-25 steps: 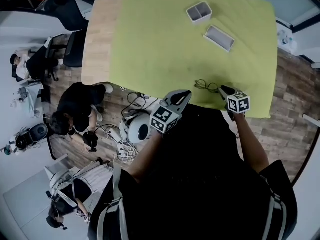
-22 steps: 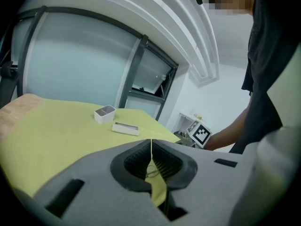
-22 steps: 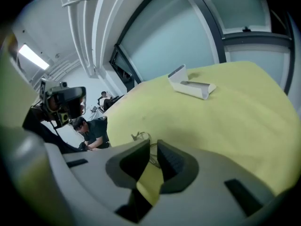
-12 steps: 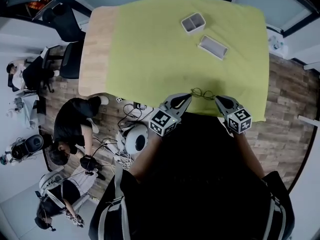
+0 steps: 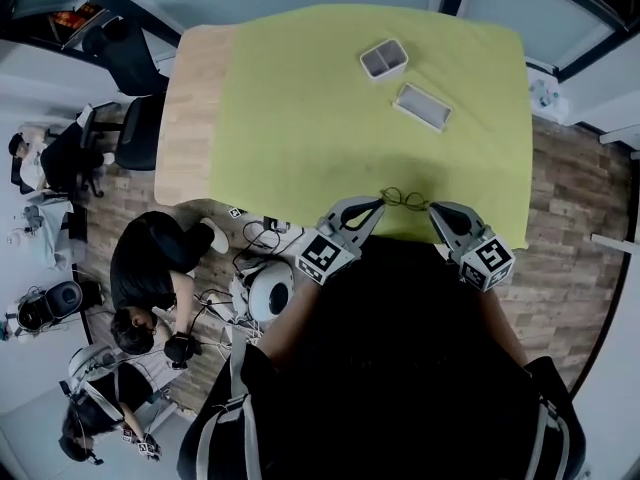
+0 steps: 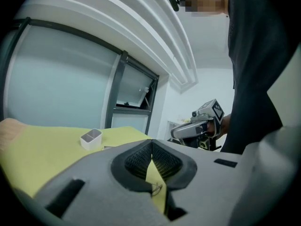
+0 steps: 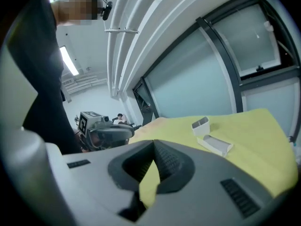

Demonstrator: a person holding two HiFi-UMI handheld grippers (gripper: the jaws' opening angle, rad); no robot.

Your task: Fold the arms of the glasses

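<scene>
Glasses [image 5: 404, 198] lie on the yellow cloth [image 5: 320, 98] at the worktop's [image 5: 190, 108] near edge, between the two grippers. Left gripper [image 5: 373, 206]: clenched, empty, just beside them. Right gripper [image 5: 437, 211]: likewise clenched, empty. White divided box [image 5: 384, 58] and white tray [image 5: 422, 106] sit well apart, far side.

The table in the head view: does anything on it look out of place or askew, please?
The glasses lie at the near edge of the table, where they might slip off. The green cloth leaves the wood bare on the left.
</scene>
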